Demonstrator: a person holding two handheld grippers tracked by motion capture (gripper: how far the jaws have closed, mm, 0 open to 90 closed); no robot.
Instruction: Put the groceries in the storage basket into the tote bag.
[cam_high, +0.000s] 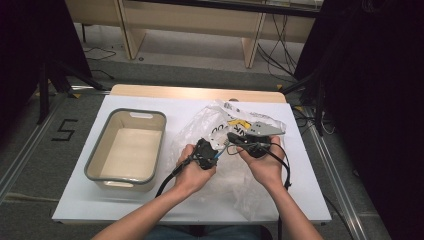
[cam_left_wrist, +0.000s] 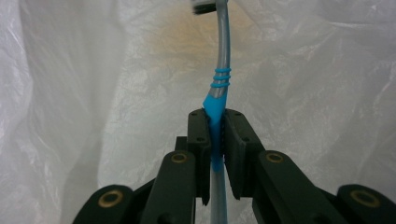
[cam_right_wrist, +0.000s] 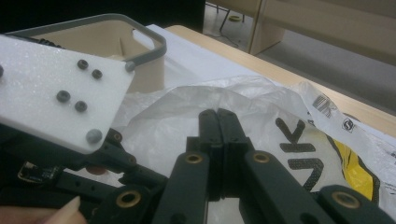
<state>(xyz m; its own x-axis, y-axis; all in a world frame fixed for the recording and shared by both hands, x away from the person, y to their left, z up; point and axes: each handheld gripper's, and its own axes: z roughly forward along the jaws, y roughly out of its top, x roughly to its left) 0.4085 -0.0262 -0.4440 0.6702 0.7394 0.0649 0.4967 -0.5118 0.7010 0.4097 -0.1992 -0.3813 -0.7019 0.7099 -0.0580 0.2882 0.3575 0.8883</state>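
Observation:
A toothbrush (cam_left_wrist: 222, 60) with a clear and blue handle stands upright between my left gripper's (cam_left_wrist: 215, 122) jaws, which are shut on the handle; its head is blurred at the top edge. In the high view my left gripper (cam_high: 214, 154) is held over a crumpled white plastic bag (cam_high: 200, 125) with black and yellow print. My right gripper (cam_high: 231, 136) points left just above it, with the jaws pressed together. In the right gripper view those jaws (cam_right_wrist: 218, 114) are shut against a fold of the bag (cam_right_wrist: 187, 100); I cannot tell if film is pinched.
A beige basin with a grey rim (cam_high: 125, 114) sits empty at the left of the white table (cam_high: 190, 102). The basin (cam_right_wrist: 154, 37) also appears behind the left gripper's pale plate (cam_right_wrist: 51, 93). Dark curtains and stands flank the table.

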